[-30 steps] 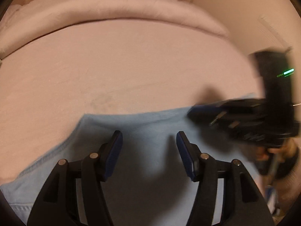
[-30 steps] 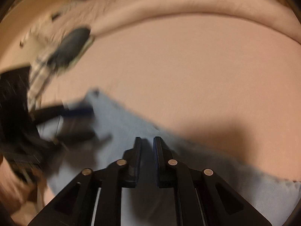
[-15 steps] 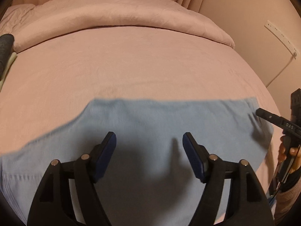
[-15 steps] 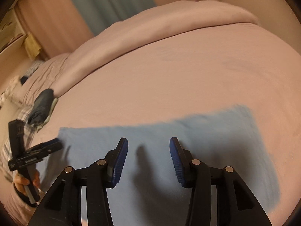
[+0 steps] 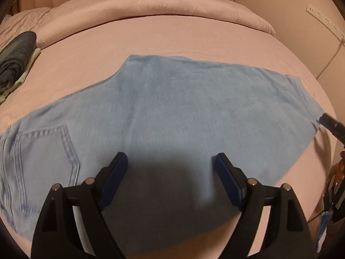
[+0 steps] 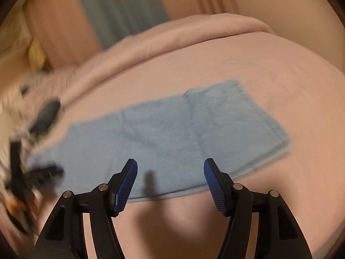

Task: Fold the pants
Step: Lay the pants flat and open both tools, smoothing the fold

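Light blue denim pants (image 5: 172,112) lie flat on the pink bed, folded leg over leg, with a back pocket (image 5: 45,151) at the left. My left gripper (image 5: 170,161) hovers over their near edge, jaws opening, nothing between them. In the right wrist view the same pants (image 6: 172,133) stretch across the bed, hems at the right (image 6: 258,125). My right gripper (image 6: 170,168) hangs above their near edge, jaws opening and empty. The left gripper (image 6: 41,172) shows blurred at the left edge there; the right gripper's tip (image 5: 332,125) shows at the right edge of the left wrist view.
A rolled pink duvet (image 5: 151,6) lies across the far side of the bed (image 5: 194,38). Folded dark and pale clothes (image 5: 15,60) are stacked at the far left. A wall with a white power strip (image 5: 325,19) rises at the right; curtains (image 6: 120,10) hang behind.
Both grippers let go of the pants and pulled back toward the near edge, jaws widening. The right one went from shut to open. The pants now lie spread flat.
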A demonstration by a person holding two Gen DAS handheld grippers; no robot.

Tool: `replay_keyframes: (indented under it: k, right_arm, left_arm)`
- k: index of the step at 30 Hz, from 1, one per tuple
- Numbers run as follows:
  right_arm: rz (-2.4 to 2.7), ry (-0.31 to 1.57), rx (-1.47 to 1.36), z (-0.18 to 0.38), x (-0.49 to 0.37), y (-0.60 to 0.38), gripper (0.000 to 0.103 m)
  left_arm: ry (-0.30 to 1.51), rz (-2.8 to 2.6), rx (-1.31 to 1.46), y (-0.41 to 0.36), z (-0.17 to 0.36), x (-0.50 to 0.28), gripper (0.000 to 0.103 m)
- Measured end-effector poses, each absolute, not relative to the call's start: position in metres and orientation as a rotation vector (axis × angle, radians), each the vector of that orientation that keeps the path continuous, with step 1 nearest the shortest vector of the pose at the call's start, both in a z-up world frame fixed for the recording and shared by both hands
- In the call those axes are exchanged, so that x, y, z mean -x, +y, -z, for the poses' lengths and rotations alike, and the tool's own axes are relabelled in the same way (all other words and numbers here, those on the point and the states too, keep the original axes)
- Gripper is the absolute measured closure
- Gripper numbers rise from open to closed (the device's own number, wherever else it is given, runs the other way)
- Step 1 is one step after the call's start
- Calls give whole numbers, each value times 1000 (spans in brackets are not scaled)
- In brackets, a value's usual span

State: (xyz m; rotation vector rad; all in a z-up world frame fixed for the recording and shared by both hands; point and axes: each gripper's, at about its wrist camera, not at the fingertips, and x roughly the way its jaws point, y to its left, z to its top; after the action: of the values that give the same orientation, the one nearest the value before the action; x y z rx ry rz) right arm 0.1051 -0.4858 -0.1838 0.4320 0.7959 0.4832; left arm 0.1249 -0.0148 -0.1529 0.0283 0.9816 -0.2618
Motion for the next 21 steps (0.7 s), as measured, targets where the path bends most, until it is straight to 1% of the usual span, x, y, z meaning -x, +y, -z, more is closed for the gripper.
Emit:
replay_keyframes:
  k: [3,5,7,10,21]
  right_arm:
    - [-390,781,-548,185,-108,-518,37]
    - [-318,810,-629,191,-111,-533,36]
    - [-257,855,-748,209,-118,-550,36]
    - [-255,877,-879,230,-121,-562,36]
    - [-291,834,-912,236,-133,-563,36]
  left_arm:
    - [988,262,71,-9,147,-124,19]
    - [976,269,133,-7,140,-120,17]
    - [967,280,174,-8,136,-112,15]
    - [973,304,205,-21,129,-115,14]
    - [1011,388,195,-75,127,-117,14]
